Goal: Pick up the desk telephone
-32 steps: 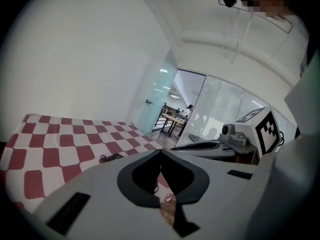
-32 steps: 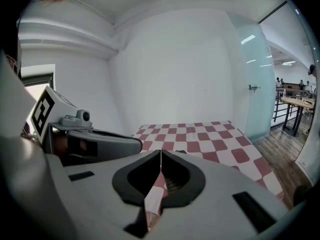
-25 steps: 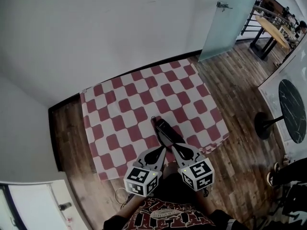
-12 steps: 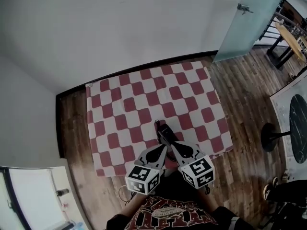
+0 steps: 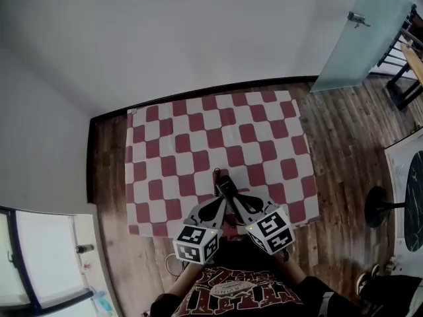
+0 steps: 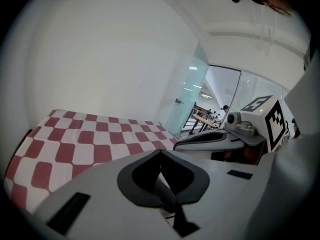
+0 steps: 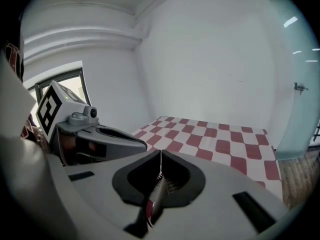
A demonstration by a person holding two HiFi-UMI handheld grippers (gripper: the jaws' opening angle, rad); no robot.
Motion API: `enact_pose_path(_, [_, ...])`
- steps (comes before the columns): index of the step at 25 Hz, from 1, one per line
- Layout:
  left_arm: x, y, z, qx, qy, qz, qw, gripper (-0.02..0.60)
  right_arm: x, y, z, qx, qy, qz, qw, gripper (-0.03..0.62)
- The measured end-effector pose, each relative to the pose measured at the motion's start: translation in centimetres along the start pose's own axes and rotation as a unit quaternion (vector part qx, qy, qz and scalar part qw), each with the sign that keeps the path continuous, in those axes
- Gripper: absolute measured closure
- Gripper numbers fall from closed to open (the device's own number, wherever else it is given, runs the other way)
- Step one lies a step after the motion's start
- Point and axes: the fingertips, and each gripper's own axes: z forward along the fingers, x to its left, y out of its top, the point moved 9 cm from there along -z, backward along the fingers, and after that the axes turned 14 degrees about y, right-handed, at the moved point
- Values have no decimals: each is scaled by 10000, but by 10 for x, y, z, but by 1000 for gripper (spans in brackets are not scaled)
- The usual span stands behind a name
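Note:
A black desk telephone (image 5: pixel 225 185) lies near the front edge of a red-and-white checked cloth (image 5: pixel 198 144). Both grippers converge over its near end and hide that part. My left gripper (image 5: pixel 220 203) sits just left of my right gripper (image 5: pixel 234 202). In the left gripper view the left gripper (image 6: pixel 160 152) has its jaws together, with only a dark strip showing beneath them. In the right gripper view the right gripper (image 7: pixel 160 152) is shut too, and a silvery grilled part of the telephone (image 7: pixel 167 184) shows below its jaws. I cannot see either gripper holding the phone.
The cloth lies on a wooden floor (image 5: pixel 330 131) against a white wall (image 5: pixel 198 32). A frosted glass door (image 5: pixel 360 38) stands at the far right, a round black pedestal table (image 5: pixel 380 213) to the right, and a thin cord (image 5: pixel 168 266) by the cloth's front edge.
Both grippers have slid forward and slightly down over the telephone, so less of it shows. The head view has swung, and the cloth now sits squarer in it.

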Motion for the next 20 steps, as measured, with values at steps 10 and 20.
enact_pose_path(10, [-4,-9,2,-35,398,-154,9991,574,-11,-11,-3,119,318,-54,9994,574])
enact_pose_path(20, [10,-3,11,77,70,-4,9999,574,-15,-18,9,154,-72,286,9994,574])
